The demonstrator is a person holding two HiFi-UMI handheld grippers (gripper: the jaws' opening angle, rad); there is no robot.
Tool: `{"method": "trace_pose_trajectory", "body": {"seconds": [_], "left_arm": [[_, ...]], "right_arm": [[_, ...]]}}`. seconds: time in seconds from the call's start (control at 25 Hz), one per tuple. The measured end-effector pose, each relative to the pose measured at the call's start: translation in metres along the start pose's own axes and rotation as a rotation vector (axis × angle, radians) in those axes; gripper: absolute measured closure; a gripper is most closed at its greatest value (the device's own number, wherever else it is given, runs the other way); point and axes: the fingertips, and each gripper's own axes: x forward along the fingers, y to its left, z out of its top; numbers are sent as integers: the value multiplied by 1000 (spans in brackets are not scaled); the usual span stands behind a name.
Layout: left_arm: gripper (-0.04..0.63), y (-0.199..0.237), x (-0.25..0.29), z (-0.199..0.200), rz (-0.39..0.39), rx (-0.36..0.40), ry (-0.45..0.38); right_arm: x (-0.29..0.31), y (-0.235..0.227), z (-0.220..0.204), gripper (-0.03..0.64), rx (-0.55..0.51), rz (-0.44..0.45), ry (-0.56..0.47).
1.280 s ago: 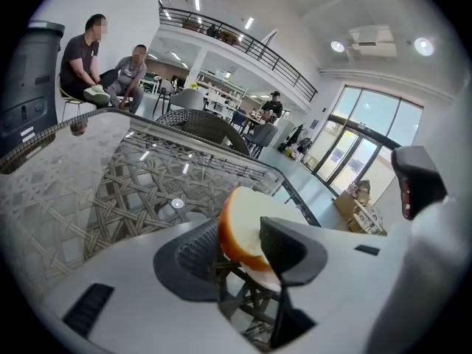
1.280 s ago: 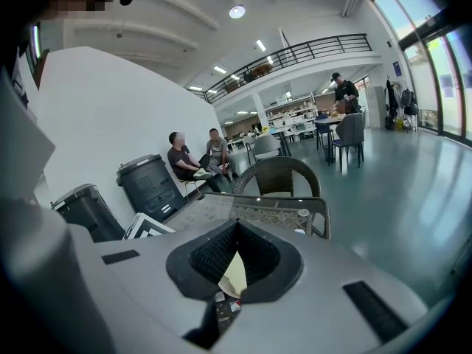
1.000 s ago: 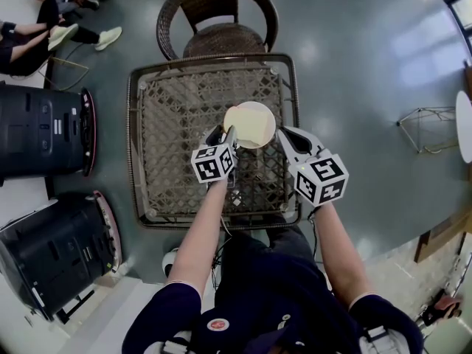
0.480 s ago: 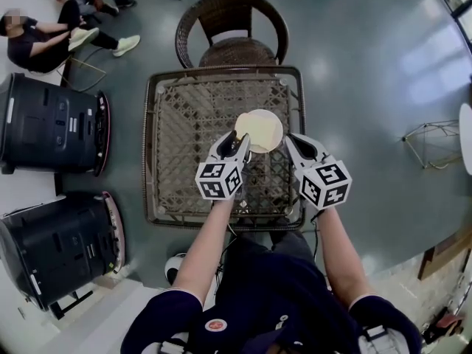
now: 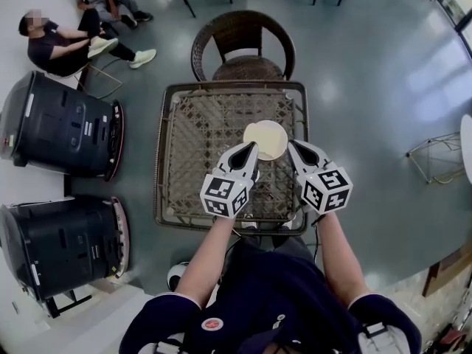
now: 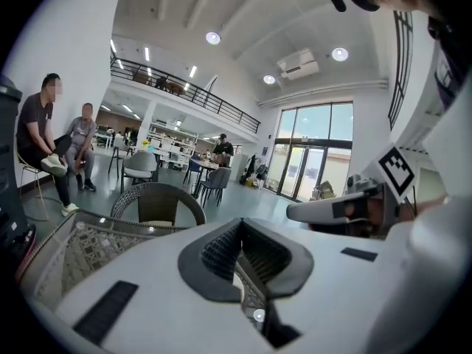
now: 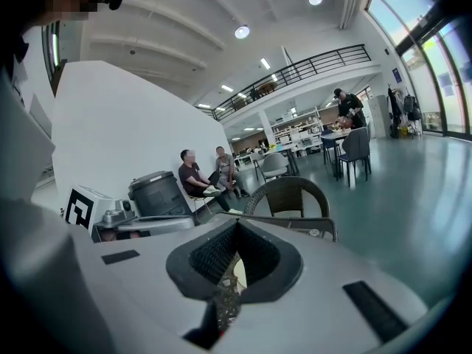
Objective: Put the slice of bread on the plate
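With the jaws of the left gripper point(image 5: 251, 152) and the right gripper point(image 5: 294, 150) pressed together on nothing, the likely mishap is slight: a closed tip dipping or swinging inward could clip the rim of the round white plate point(image 5: 248, 133) and skid it across the glass-topped square wicker table point(image 5: 198, 135). The pale slice of bread point(image 5: 270, 141) lies on that plate, just ahead of the tips and between the two grippers, touching neither.

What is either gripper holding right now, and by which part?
Nothing: left gripper and right gripper are both shut and empty; the bread slice lies on the plate.
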Motion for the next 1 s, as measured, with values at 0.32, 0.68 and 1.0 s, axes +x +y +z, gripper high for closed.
{"method": "trace_pose_trajectory", "body": {"seconds": [0.32, 0.68, 1.0], "left_arm": [[588, -33, -21, 39, -55, 35, -62], [588, -63, -36, 69, -108, 56, -99], [588, -71, -44, 73, -115, 60, -112]], "right_arm": [[-20, 24, 29, 611, -45, 35, -64], [-42, 43, 64, 609, -113, 56, -138], [-50, 53, 67, 611, -125, 74, -157]]}}
